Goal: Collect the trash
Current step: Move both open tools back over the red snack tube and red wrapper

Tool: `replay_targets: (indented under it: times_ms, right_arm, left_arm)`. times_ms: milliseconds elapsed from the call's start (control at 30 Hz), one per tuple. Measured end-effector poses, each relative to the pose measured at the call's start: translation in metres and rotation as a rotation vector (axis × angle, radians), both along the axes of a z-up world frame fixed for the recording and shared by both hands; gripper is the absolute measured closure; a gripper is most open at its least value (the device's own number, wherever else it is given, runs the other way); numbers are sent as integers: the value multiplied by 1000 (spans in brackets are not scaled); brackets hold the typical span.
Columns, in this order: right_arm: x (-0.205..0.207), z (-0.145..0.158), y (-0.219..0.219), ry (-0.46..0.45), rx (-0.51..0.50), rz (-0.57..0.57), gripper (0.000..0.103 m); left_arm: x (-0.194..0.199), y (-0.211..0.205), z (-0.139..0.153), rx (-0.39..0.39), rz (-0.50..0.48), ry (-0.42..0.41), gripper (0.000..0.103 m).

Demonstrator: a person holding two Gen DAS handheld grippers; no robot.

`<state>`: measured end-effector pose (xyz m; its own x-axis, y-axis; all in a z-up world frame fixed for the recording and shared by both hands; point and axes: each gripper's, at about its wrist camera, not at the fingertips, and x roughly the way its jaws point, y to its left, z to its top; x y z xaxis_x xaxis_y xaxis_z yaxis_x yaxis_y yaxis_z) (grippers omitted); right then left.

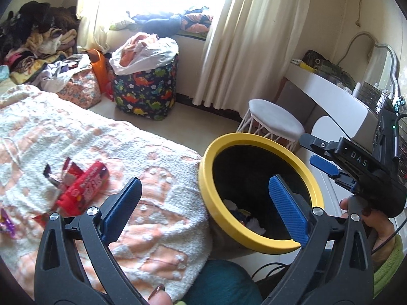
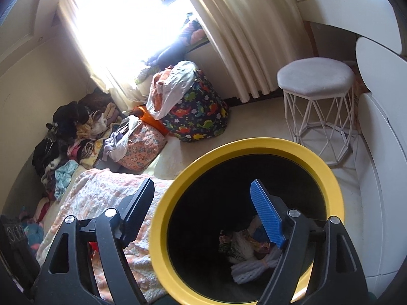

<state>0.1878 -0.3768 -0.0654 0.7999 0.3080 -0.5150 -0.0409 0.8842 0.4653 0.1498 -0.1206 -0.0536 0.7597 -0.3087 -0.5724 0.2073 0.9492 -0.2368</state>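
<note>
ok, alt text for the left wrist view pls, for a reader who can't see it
The open left gripper hovers empty between a blanket-covered bed and a yellow-rimmed trash bin holding some litter. A red snack wrapper lies on the bed at left; the right gripper is over the bin at right.

the bin (image 2: 162, 218) is rimmed in yellow, with a black interior. the blanket (image 1: 106, 137) is patterned white and peach. the wrapper (image 1: 84, 188) is coloured red. the hamper (image 2: 201, 117) is printed with multicoloured dinosaurs on navy.

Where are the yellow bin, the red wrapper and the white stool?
yellow bin (image 2: 165, 218): right wrist view, left rim.
red wrapper (image 1: 84, 188): left wrist view, middle of the pack.
white stool (image 2: 315, 76): right wrist view, seat cushion.
</note>
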Motion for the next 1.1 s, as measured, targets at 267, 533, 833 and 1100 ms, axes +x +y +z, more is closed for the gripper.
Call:
replay_targets:
  times_ms: [267,533,833,1100]
  right_arm:
    - [-6,13,30,-45,-36,72,27]
    - [-13,16,57,-60,-91,137,26]
    - [-19,16,82,-65,-124,191,26]
    - [-25,12,104,-54,-145,243,26]
  left_arm:
    - [-4,28,6,-1,65,-15,11]
    - [-9,60,8,-21,135,-22,11]
    - [-18,94,2,-32,205,-7,11]
    - [-19,126,-16,-13,244,66,11]
